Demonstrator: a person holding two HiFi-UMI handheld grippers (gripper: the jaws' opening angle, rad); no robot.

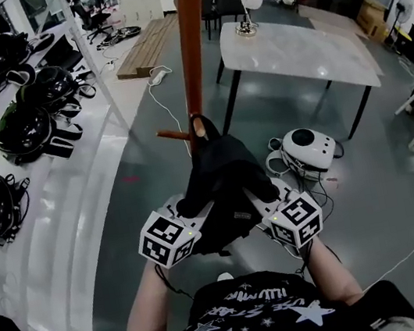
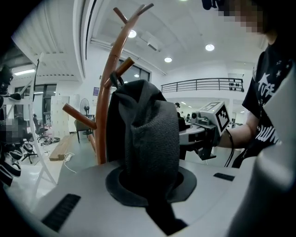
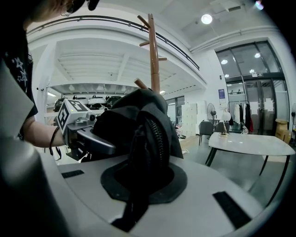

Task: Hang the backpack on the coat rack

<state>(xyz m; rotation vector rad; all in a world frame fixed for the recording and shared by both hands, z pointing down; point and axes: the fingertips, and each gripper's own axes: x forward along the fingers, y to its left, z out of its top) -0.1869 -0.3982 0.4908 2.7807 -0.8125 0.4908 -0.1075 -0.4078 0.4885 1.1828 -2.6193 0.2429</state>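
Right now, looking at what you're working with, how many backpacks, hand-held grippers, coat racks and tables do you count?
backpack: 1
hand-held grippers: 2, the left hand-held gripper and the right hand-held gripper, both shut on the backpack
coat rack: 1
table: 1
Total: 5

Brightly and evenly lit indoors, from round white ceiling lamps (image 2: 209, 47) overhead and by daylight through tall glass windows (image 3: 259, 78). Soft glare on the glossy grey floor (image 1: 386, 192) and on the pale stone-look tabletop (image 1: 298, 53). Only faint, diffuse shadows underneath. Little detail in the black fabric backpack (image 1: 221, 178), close to a silhouette in the head view, with weave and zip readable in both gripper views. Strongly bent toward the edges by the fisheye lenses, with dark rounded corners in the gripper views. Slightly soft nearest the lens.
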